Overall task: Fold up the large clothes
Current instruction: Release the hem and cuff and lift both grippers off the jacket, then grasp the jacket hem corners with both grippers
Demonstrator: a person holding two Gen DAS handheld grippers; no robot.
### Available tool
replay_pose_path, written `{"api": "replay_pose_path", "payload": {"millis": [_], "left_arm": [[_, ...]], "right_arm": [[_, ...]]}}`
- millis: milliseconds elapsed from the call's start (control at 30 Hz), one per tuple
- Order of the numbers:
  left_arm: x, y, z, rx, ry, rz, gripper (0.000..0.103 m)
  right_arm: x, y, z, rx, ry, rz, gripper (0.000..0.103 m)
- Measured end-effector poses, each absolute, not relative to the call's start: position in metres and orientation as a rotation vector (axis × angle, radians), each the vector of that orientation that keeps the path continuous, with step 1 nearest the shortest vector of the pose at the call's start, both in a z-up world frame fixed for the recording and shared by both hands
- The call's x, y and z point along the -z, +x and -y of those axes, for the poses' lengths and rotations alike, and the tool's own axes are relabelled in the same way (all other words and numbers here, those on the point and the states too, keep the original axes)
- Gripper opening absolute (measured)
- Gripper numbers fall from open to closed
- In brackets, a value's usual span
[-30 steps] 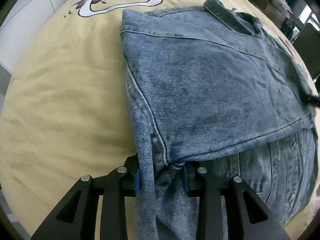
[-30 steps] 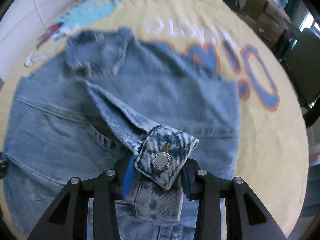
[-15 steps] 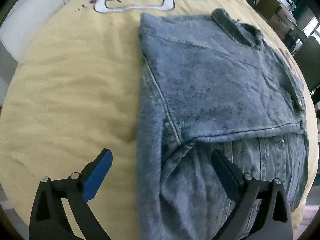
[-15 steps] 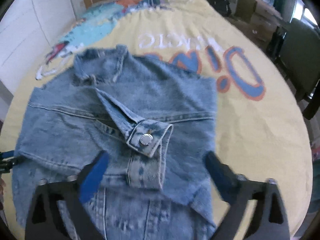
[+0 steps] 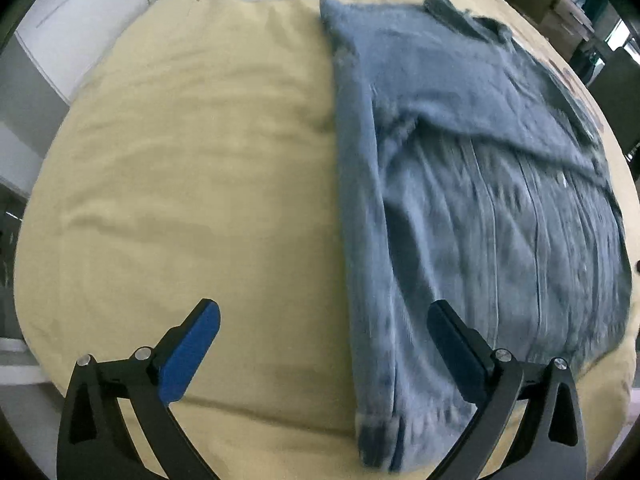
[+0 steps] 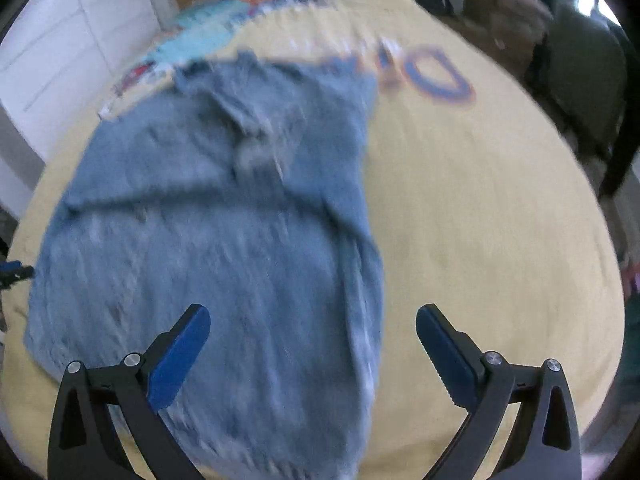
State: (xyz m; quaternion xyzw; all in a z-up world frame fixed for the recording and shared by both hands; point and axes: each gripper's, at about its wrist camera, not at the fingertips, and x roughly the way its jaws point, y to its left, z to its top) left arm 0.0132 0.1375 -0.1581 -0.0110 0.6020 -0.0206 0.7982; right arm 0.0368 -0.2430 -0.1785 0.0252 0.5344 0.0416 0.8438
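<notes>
Two grippers, the left gripper (image 5: 323, 334) and the right gripper (image 6: 313, 334), were seen spread wide and empty above the denim jacket (image 6: 224, 240), its sleeve and side fold having been released a moment earlier. The jacket was left lying partly folded on the yellow bedspread (image 5: 180, 160), apparently awaiting a further fold.

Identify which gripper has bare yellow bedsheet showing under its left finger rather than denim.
The left gripper: its left finger hangs over the yellow bedsheet. The right gripper has its left finger over the denim jacket.
</notes>
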Motion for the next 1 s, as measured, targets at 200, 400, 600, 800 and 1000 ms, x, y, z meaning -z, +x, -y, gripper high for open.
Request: {"api": "replay_pose_path", "payload": {"millis": [200, 400, 600, 800, 1000], "left_arm": [[0.172, -0.007, -0.116, 0.098, -0.006, -1.334, 0.102], [0.193, -0.011, -0.105, 0.093, 0.001, -1.373, 0.102], [0.213, -0.008, -0.107, 0.059, -0.029, -1.405, 0.102], [0.218, -0.031, -0.127, 0.056, -0.061, -1.388, 0.102], [0.216, -0.032, -0.135, 0.065, -0.043, -1.394, 0.101]], "right_arm": [[0.208, -0.004, 0.260, -0.024, 0.052, -1.206, 0.103], [0.230, -0.014, 0.267, -0.038, 0.122, -1.242, 0.103], [0.244, -0.012, 0.256, -0.037, 0.070, -1.263, 0.103], [0.247, -0.011, 0.254, -0.026, 0.084, -1.281, 0.102], [0.246, -0.002, 0.250, -0.036, 0.095, -1.300, 0.081]]}}
